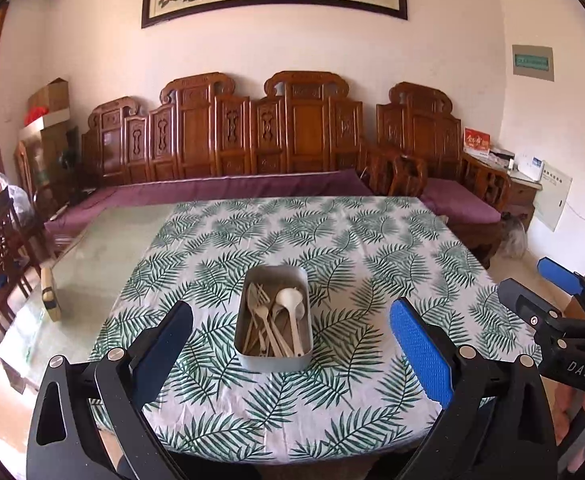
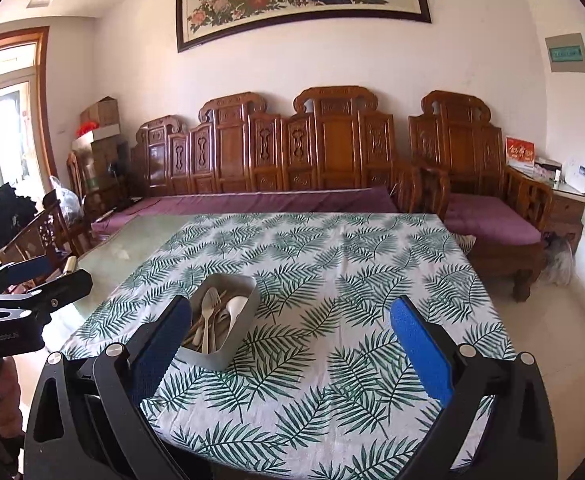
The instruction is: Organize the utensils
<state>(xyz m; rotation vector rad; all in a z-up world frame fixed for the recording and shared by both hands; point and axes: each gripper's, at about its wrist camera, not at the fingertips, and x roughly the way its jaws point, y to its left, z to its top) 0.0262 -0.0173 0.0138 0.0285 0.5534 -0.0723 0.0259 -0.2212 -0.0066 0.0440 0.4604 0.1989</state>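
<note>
Both your grippers hang above the near edge of the leaf-print tablecloth [image 1: 372, 248], the left gripper [image 1: 292, 344] and the right gripper [image 2: 292, 344] each with blue pads spread wide and holding nothing. Ahead of you, the pale plastic utensils [image 1: 274, 320], a fork, spoons and a ladle-like scoop among them, lie jumbled in the metal tin [image 1: 252, 360] mid-table. All visible pieces sit inside it, which fits either a gathered-up finish or a heap awaiting sorting.

I see my right gripper [image 2: 290, 338] spread wide above the leaf-print tablecloth [image 2: 332, 280], metal utensil tin [image 2: 234, 344] beside its left finger.
</note>
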